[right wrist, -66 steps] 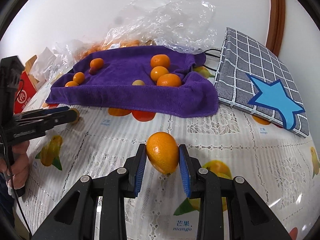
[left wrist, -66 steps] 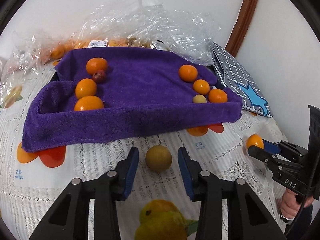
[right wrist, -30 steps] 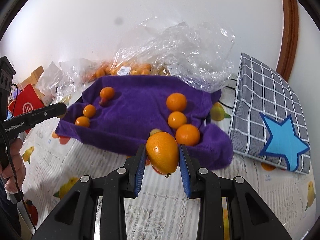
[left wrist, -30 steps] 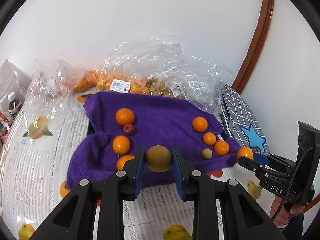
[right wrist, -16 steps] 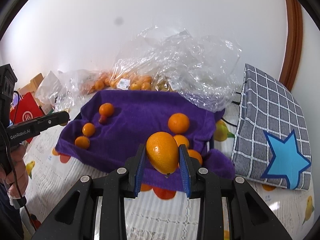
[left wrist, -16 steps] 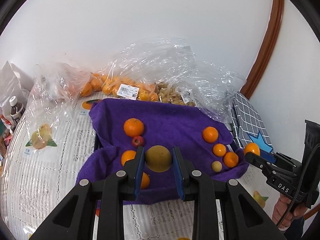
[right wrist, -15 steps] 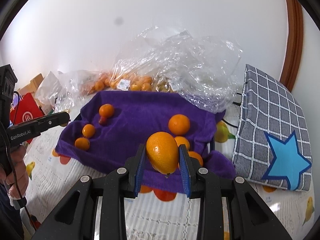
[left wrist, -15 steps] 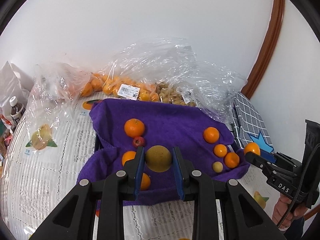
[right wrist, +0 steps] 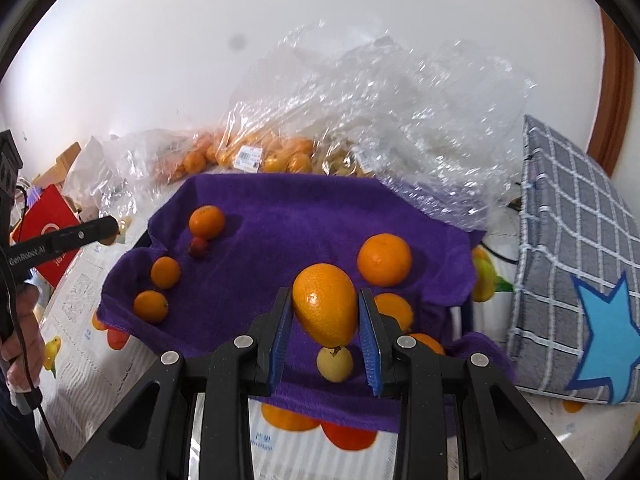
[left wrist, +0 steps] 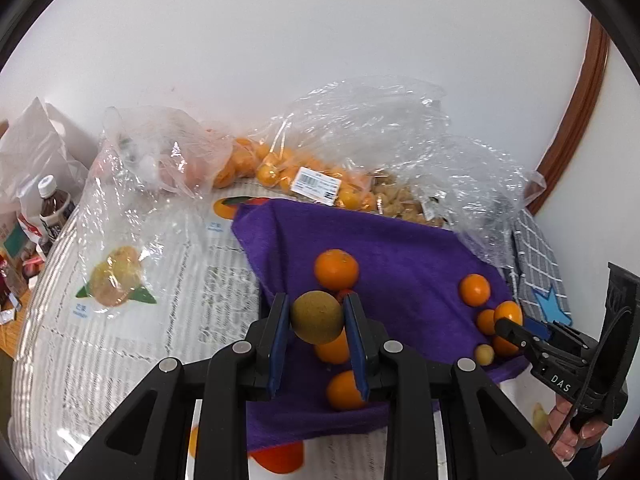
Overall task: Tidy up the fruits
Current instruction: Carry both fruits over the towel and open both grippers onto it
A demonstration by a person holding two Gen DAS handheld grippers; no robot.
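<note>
Both fruits are mid-carry above the purple towel-lined tray (right wrist: 256, 216): the left gripper (left wrist: 316, 322) clamps a round brownish-green fruit (left wrist: 317, 317), and the right gripper (right wrist: 325, 314) pinches an oval orange citrus (right wrist: 325, 304). Next, I'd judge, each lowers beside its matching cluster, then releases gently.

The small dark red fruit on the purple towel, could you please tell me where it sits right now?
In the right wrist view, the small dark red fruit lies on the left part of the purple towel, touching the round orange mandarin just behind it.

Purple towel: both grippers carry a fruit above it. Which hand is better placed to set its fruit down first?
Probably the right. Its orange fruit hangs directly over the oranges on the right part of the purple towel. The left gripper holds a brown fruit among oranges, with no similar fruit close by.
</note>
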